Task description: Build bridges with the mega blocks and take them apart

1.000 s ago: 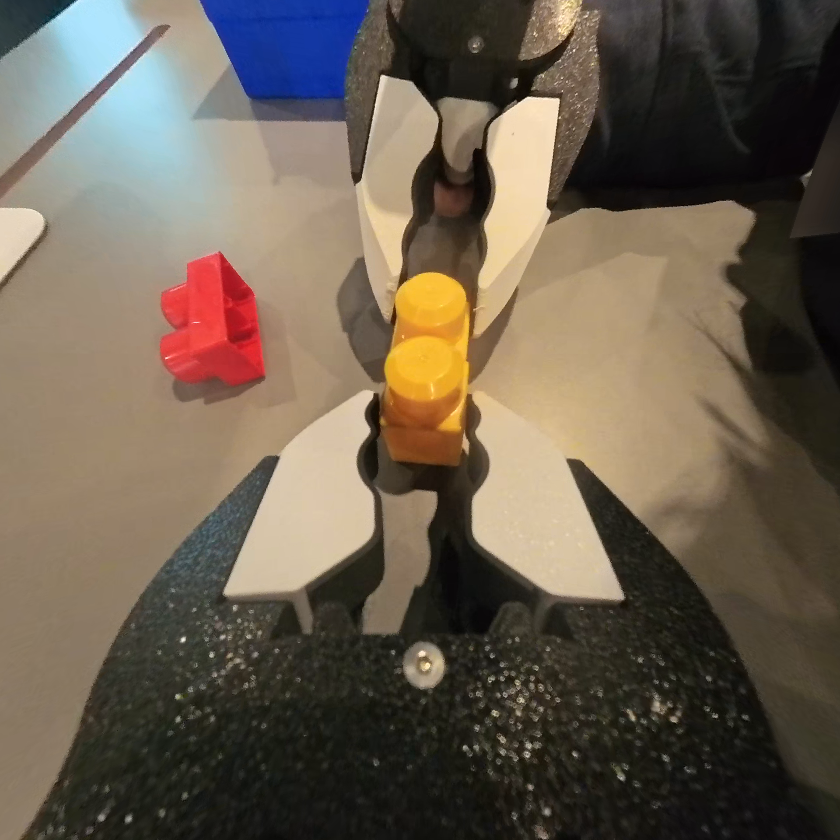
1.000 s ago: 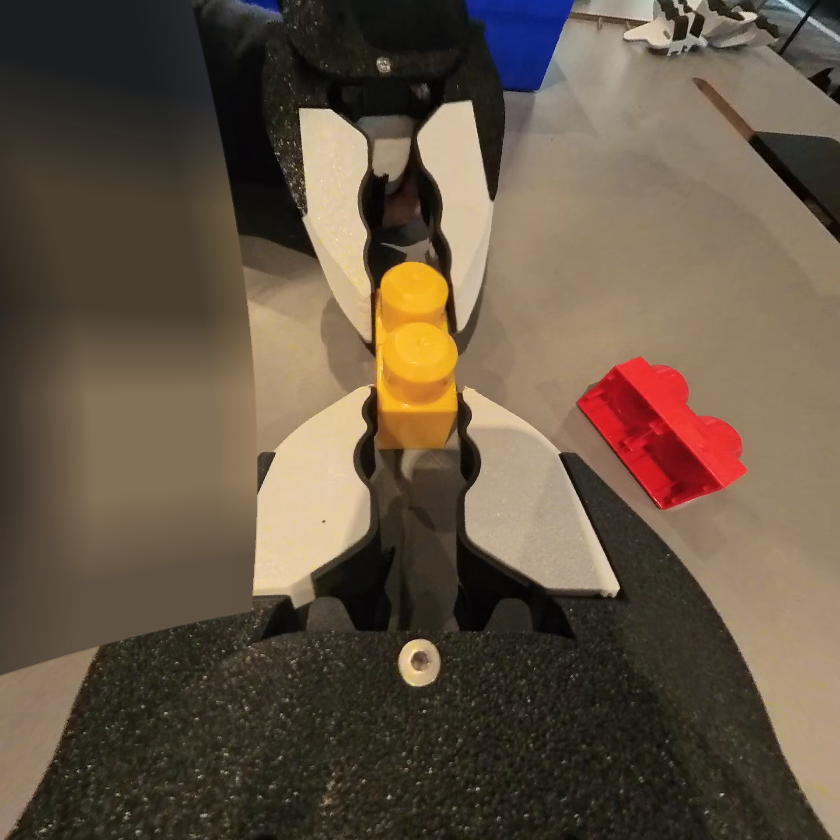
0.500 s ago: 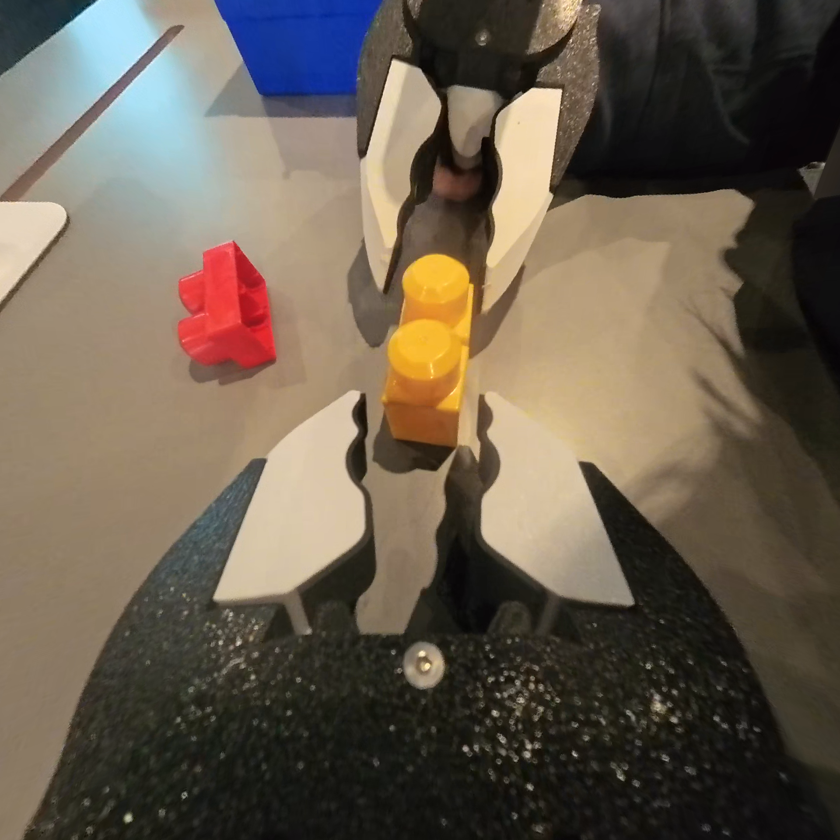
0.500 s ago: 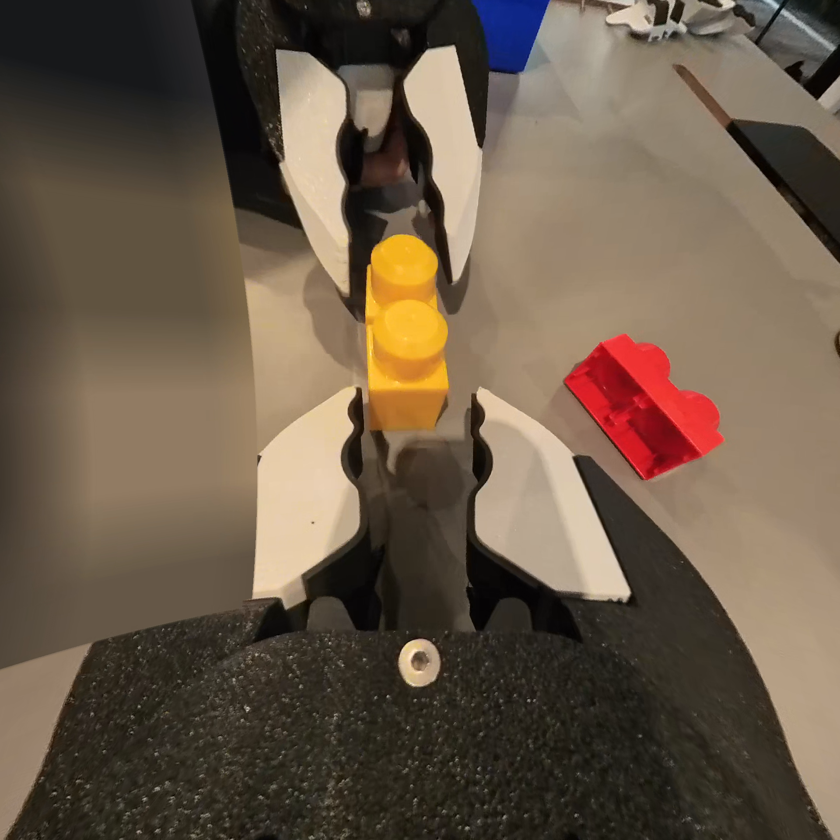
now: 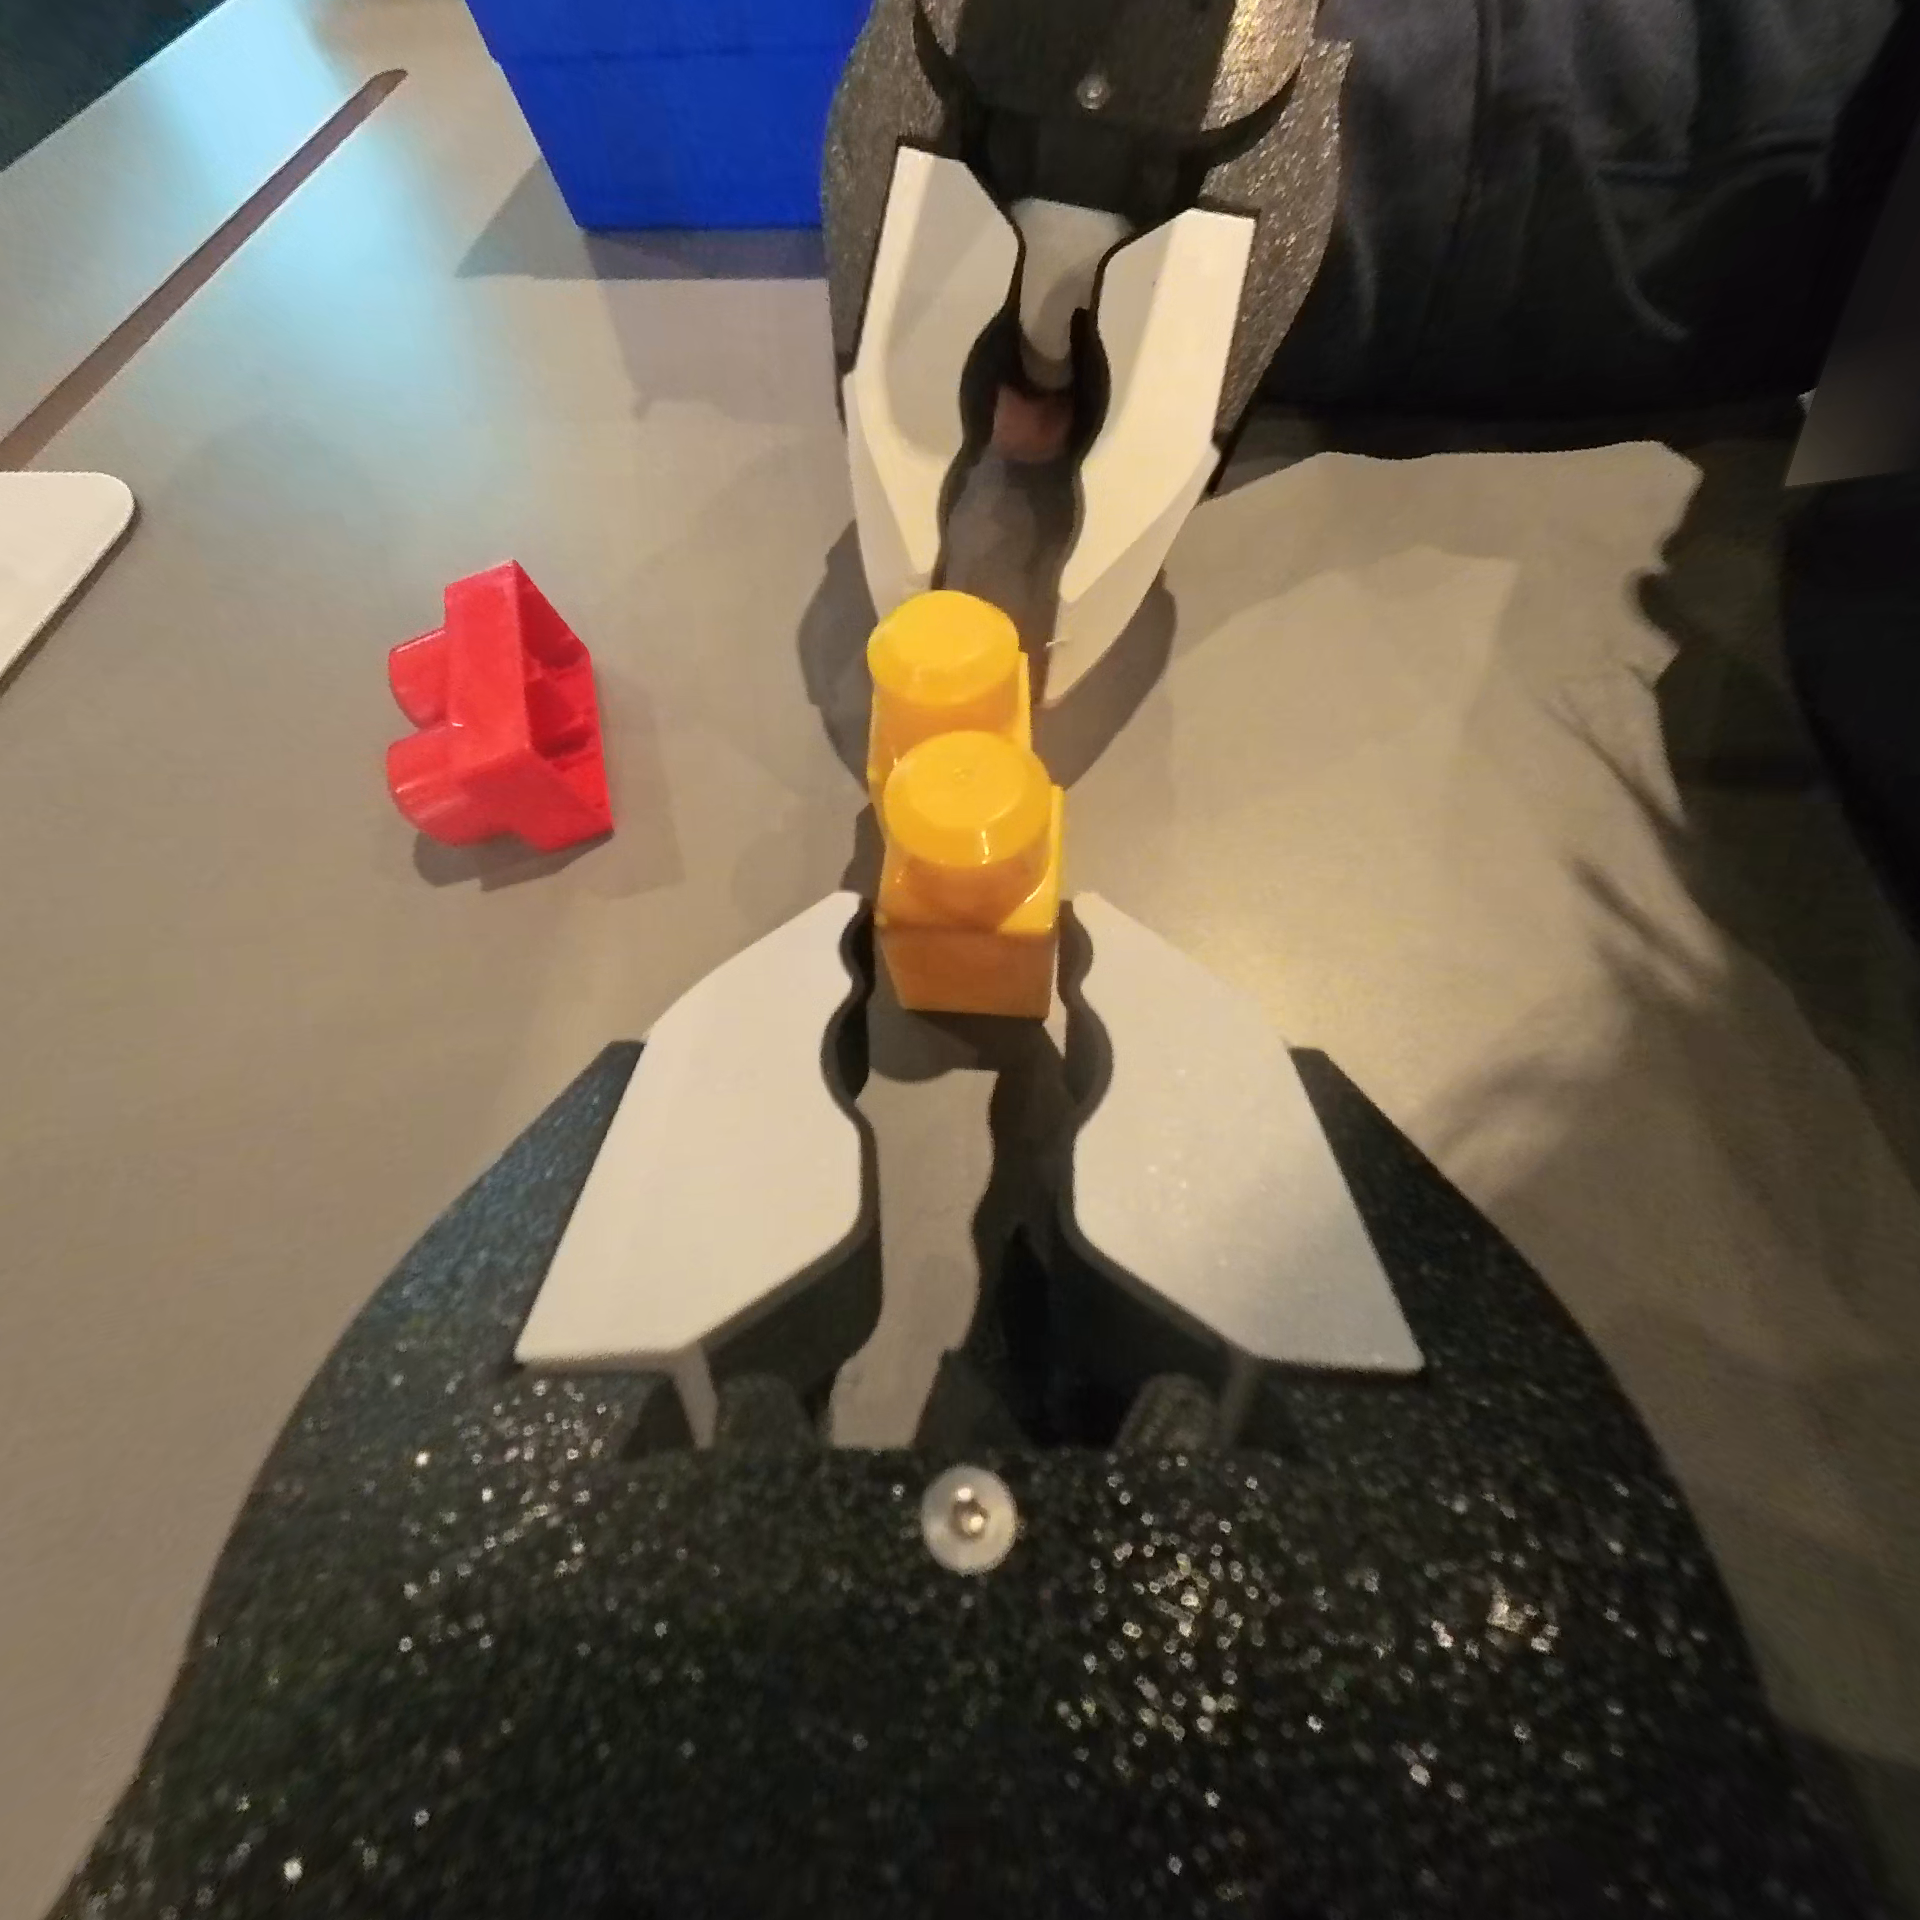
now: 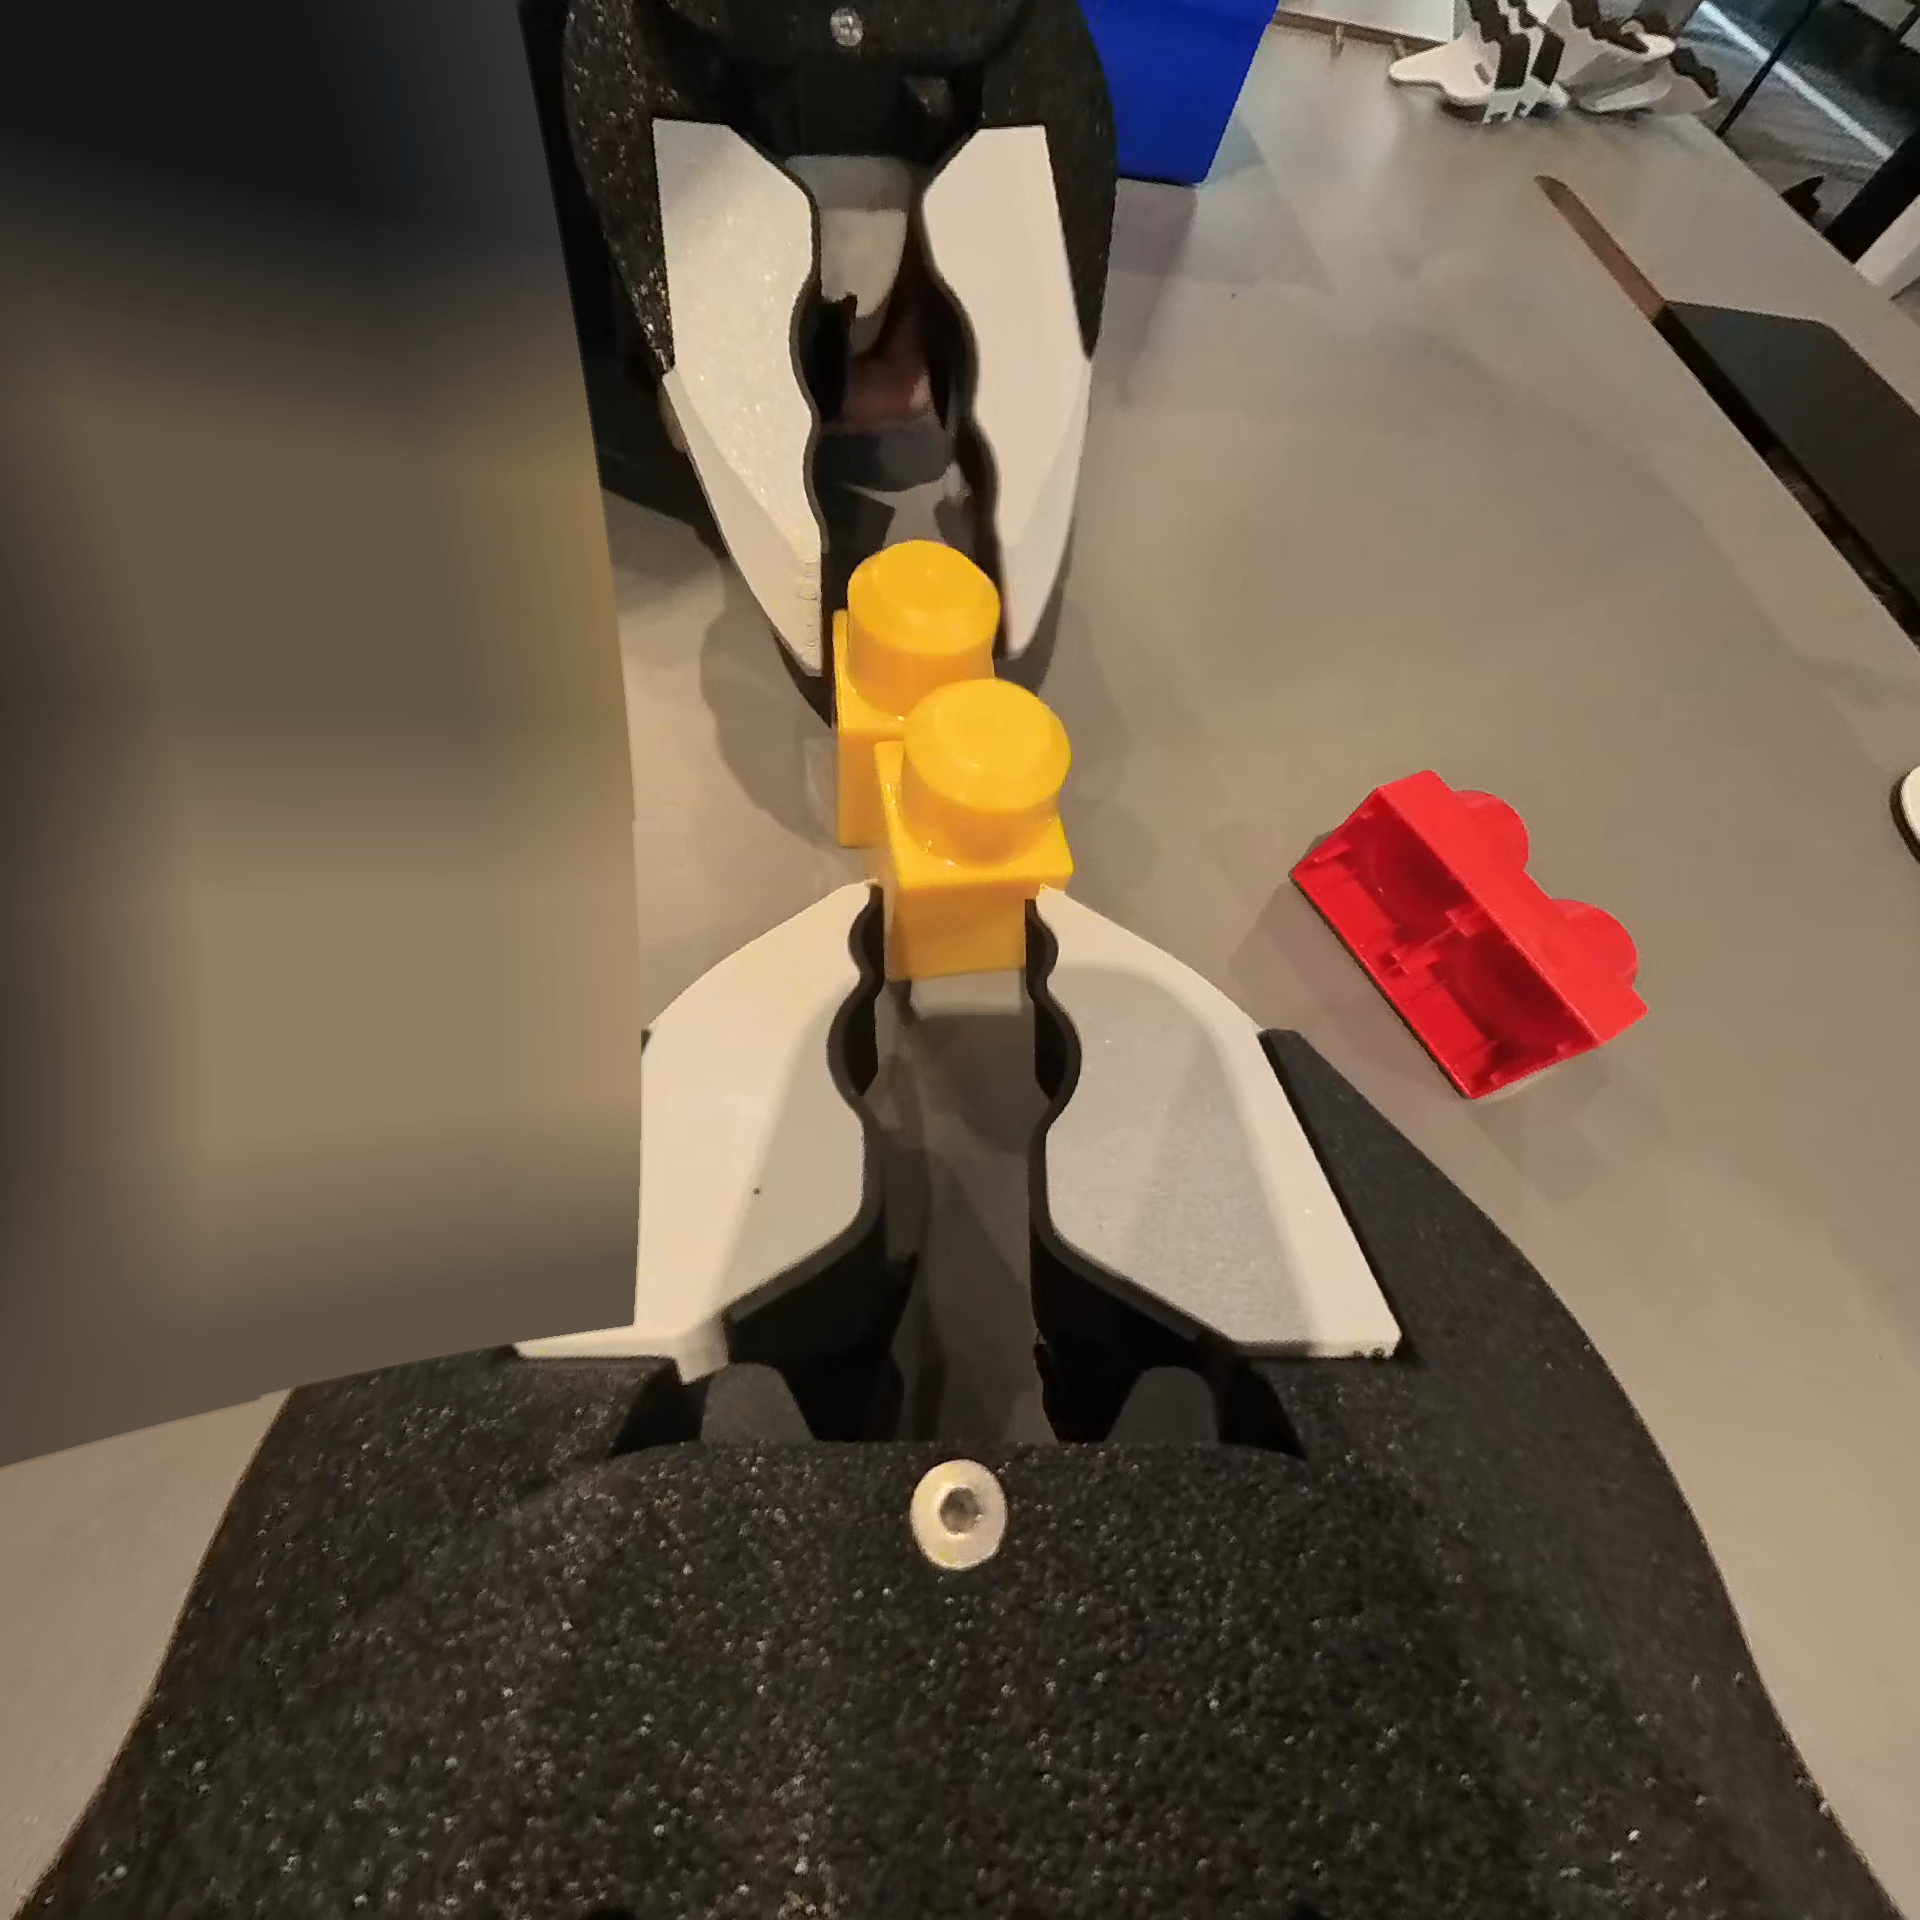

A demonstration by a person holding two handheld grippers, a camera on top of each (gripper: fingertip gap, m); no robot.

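Two yellow one-stud blocks stand on the grey table [image 5: 260,1039], one behind the other and slightly offset sideways. My left gripper [image 5: 966,914] is shut on the near yellow block [image 5: 971,945]. The far yellow block [image 5: 945,665] sits at the tips of my right gripper [image 5: 987,634], which faces me. In the right wrist view, my right gripper [image 6: 954,899] is shut on its near yellow block [image 6: 961,925]. The other yellow block [image 6: 920,634] is between the left gripper's fingers [image 6: 748,436]. A red two-stud block [image 5: 499,727] lies on its side, apart [image 6: 1465,935].
A blue bin [image 5: 675,114] stands at the far side [image 6: 1174,83]. A white board corner [image 5: 42,540] lies at the left edge. White-and-black parts [image 6: 1538,52] and a dark slab [image 6: 1818,405] sit toward the right. A person's dark clothing [image 5: 1558,208] is behind the right gripper. Tip to tip, the grippers are about 6 cm apart.
Both grippers opened half a second ago and have closed again, each on a yellow block. The two blocks were in line and are now offset sideways.
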